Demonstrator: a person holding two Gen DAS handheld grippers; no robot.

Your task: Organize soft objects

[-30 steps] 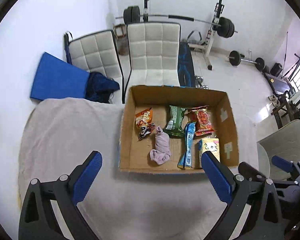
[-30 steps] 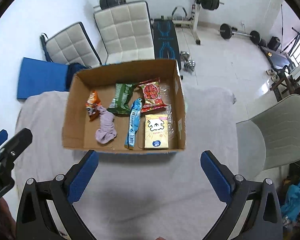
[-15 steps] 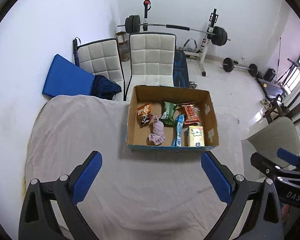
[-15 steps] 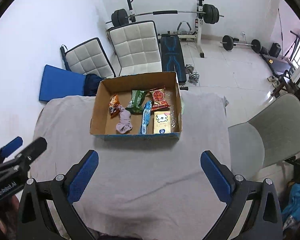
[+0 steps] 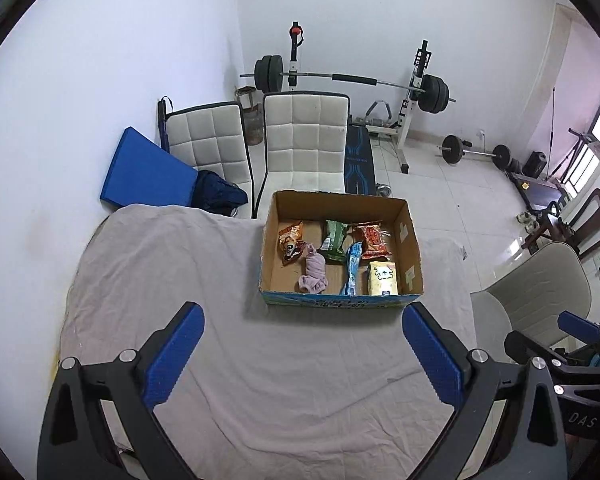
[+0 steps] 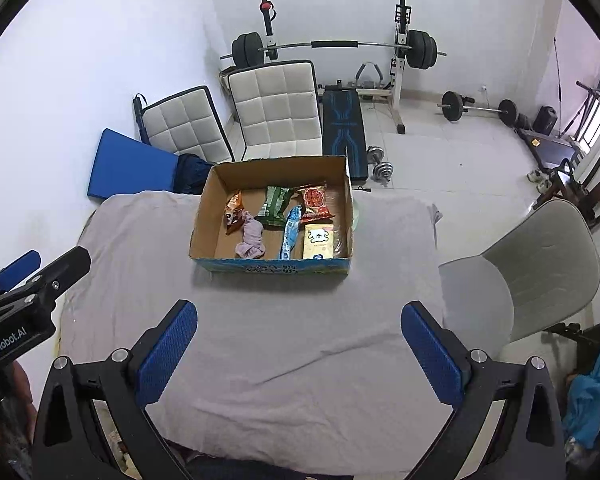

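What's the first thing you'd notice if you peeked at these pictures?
Probably the open cardboard box on the grey-clothed table, holding bright snack packets and a crumpled pink sock. Behind it, a big barbell rests on a rack by the white wall, beyond two white padded chairs.

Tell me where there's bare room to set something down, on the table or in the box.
The cloth-covered table lies bare between the cardboard box and both grippers, and left of the box. Inside, only the near-left corner floor, beside the pink cloth, is bare; the snack packets crowd the rest.
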